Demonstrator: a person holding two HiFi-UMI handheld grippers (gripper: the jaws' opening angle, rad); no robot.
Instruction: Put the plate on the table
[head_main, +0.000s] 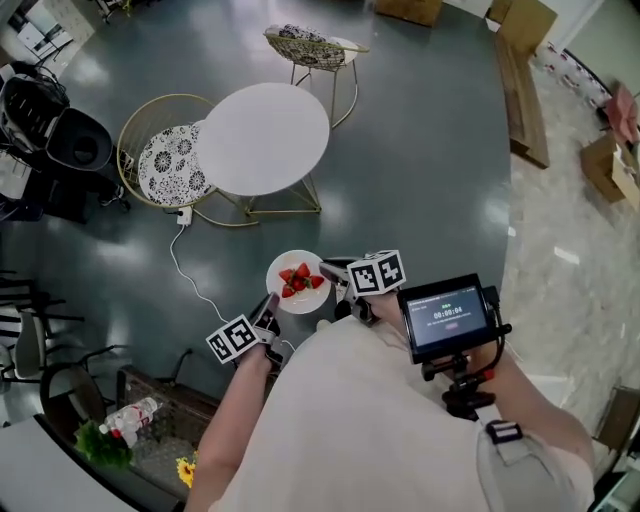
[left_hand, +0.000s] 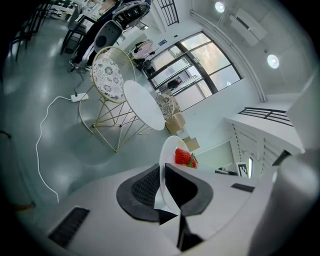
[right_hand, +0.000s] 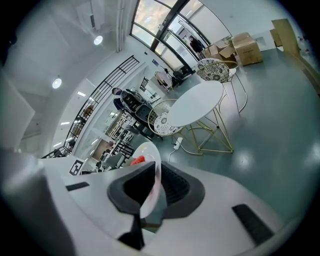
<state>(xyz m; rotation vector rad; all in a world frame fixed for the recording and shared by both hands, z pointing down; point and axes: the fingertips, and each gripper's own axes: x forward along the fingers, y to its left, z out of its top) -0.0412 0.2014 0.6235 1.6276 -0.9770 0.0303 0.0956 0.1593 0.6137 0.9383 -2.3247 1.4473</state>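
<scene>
A small white plate (head_main: 297, 283) with cut strawberries (head_main: 301, 279) on it hangs in the air over the dark floor, held between both grippers. My left gripper (head_main: 268, 312) is shut on the plate's near-left rim, and my right gripper (head_main: 335, 275) is shut on its right rim. In the left gripper view the plate (left_hand: 168, 165) stands edge-on between the jaws, strawberries (left_hand: 183, 157) behind. In the right gripper view the plate's rim (right_hand: 152, 175) is pinched the same way. The round white table (head_main: 262, 137) stands ahead, apart from the plate.
Two gold wire chairs flank the table, one with a patterned cushion (head_main: 170, 165) at left and one (head_main: 311, 48) behind. A white power cord (head_main: 185, 270) runs across the floor. A wooden bench (head_main: 520, 85) lies at right. A dark chair and a basket (head_main: 150, 420) sit near left.
</scene>
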